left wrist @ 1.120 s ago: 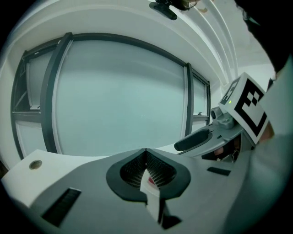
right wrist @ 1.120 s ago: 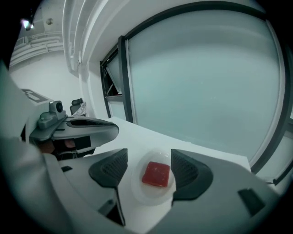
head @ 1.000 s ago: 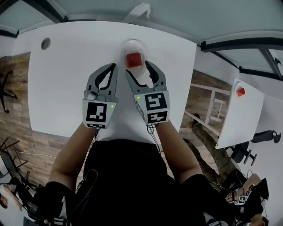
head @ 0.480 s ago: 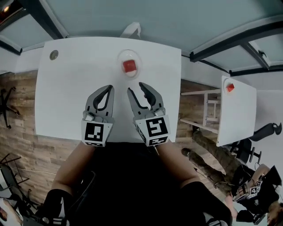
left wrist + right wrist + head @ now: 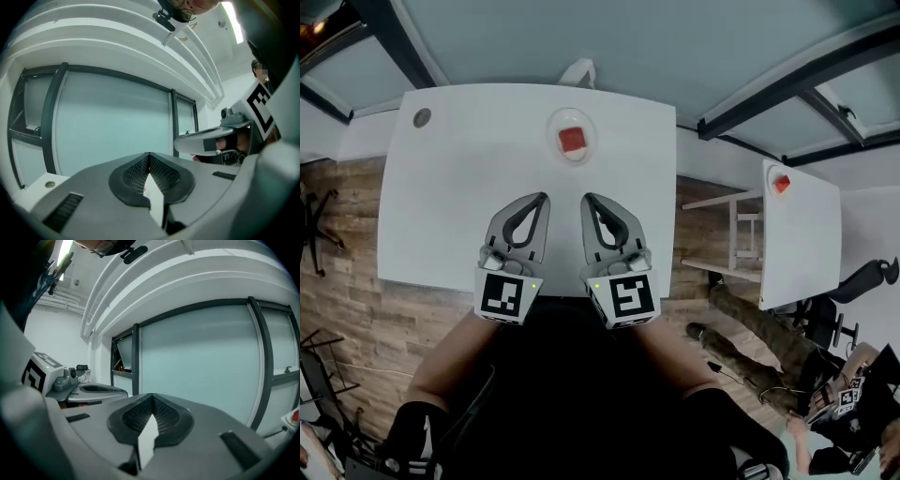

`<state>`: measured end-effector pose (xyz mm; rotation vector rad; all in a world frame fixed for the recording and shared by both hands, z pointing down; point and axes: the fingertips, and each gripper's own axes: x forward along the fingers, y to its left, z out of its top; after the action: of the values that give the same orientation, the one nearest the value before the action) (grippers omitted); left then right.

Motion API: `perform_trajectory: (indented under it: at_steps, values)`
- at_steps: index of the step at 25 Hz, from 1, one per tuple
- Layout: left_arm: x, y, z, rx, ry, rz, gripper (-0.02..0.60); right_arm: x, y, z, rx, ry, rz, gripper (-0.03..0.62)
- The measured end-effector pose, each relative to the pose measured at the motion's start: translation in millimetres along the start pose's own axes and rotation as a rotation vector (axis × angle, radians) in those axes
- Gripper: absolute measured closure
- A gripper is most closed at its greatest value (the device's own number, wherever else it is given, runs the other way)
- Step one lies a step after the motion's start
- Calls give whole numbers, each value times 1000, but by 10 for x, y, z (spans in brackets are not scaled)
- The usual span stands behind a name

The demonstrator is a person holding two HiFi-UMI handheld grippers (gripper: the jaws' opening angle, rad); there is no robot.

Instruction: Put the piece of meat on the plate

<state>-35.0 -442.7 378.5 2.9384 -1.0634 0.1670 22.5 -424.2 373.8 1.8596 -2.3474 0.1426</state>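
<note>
On the table (image 5: 441,187): meat (image 5: 572,140) on plate (image 5: 555,141) | left hand-held gripper (image 5: 542,200) closed, empty | right hand-held gripper (image 5: 587,200) just closed, empty

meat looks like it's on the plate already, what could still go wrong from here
The meat lies on the plate, which sits toward the table's far edge; a careless forward swing could shove it off.
The left gripper and right gripper, both shut and empty, hang close together near the front edge and might knock each other.
A similar red piece on the side table could be mistaken for the target.
</note>
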Motion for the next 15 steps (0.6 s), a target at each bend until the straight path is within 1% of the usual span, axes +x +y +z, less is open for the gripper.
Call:
perform_trajectory:
  at_steps: [3,9,15]
  values:
    - [-54,-147,138,9,-17,5,589,-107,8,97,-10,-43,17,592]
    - [-146,-403,335,24,-44,47,589,-371,-79,274,-14,-127,41,592]
    - [-311,-631,408,44,-54,79,589,-674,-111,258,-20,-132,46,592]
